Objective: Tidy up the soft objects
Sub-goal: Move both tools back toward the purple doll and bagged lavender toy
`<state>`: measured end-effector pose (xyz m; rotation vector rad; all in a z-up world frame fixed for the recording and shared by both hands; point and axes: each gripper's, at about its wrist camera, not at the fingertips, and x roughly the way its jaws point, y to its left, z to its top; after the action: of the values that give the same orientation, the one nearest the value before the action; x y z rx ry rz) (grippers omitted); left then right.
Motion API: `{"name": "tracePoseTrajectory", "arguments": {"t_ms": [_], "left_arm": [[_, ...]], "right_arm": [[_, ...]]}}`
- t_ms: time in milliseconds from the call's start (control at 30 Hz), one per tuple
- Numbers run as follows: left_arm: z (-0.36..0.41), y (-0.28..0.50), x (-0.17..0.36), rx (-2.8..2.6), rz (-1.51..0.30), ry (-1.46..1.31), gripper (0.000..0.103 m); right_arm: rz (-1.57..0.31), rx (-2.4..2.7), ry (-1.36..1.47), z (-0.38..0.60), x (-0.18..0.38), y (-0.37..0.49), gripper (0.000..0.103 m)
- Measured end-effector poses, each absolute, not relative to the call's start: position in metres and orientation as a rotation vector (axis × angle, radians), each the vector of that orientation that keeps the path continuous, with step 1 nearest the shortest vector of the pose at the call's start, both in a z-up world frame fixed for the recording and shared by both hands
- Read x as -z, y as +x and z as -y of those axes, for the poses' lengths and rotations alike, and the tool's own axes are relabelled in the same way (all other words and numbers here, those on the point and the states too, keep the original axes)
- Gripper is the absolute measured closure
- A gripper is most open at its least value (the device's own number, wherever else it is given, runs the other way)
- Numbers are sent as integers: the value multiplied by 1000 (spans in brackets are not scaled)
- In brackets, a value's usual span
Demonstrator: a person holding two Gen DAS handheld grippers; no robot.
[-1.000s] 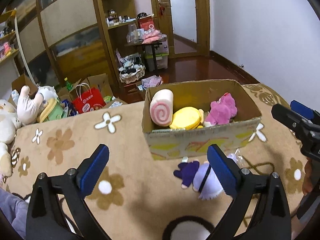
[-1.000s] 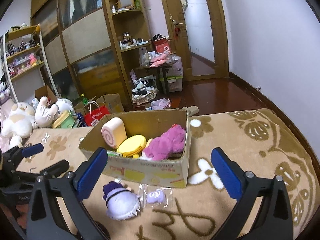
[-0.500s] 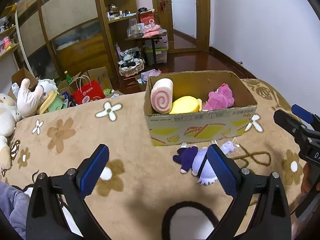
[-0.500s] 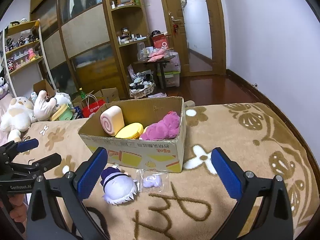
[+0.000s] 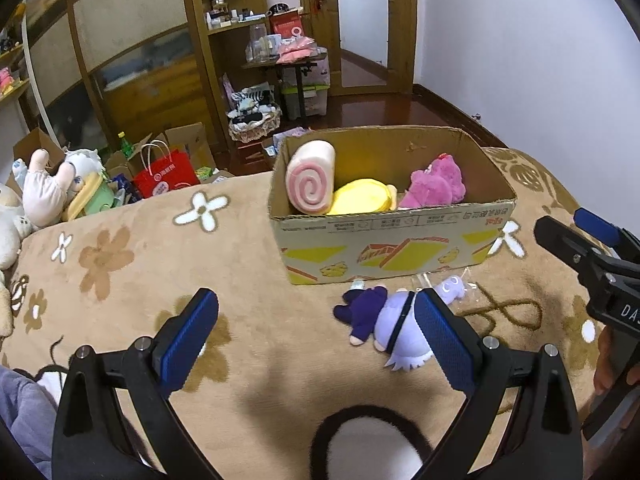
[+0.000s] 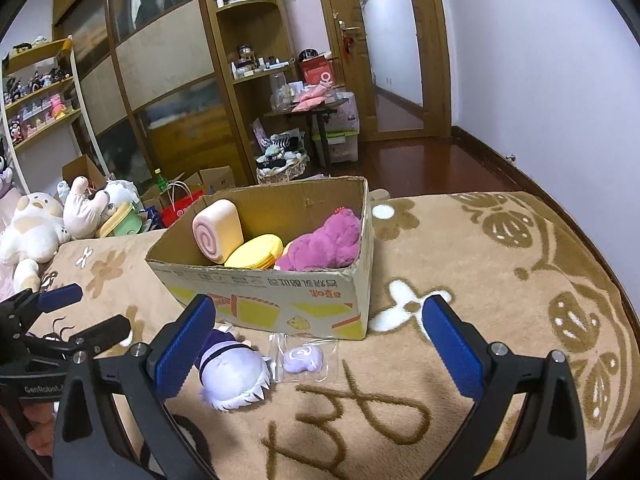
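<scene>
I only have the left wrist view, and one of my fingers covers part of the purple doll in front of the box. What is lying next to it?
Observer: In the right wrist view, a small lilac plush sealed in a clear bag lies flat on the blanket, just right of the doll.
Operator: Does it touch the box?
Observer: The bag's far edge reaches the foot of the cardboard box. I cannot tell whether they touch.
Operator: Is the right gripper holding anything?
Observer: No. The right gripper has its fingers wide apart with nothing between them, and it hangs above the doll and the bag.
</scene>
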<state>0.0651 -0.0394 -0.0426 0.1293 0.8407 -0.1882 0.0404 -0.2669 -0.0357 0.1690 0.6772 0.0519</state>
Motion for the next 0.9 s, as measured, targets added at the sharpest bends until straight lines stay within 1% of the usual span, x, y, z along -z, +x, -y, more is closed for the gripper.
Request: {"name": "tracePoseTrajectory", "arguments": {"t_ms": [500, 633, 900], "left_arm": [[76, 73, 67, 288, -848, 180, 5], [91, 78, 78, 327, -850, 236, 5], [107, 86, 105, 363, -911, 285, 5]], "right_arm": [[-751, -41, 216, 273, 55, 66, 0], [-773, -34, 219, 272, 63, 73, 0], [-834, -50, 248, 269, 82, 86, 0]]}}
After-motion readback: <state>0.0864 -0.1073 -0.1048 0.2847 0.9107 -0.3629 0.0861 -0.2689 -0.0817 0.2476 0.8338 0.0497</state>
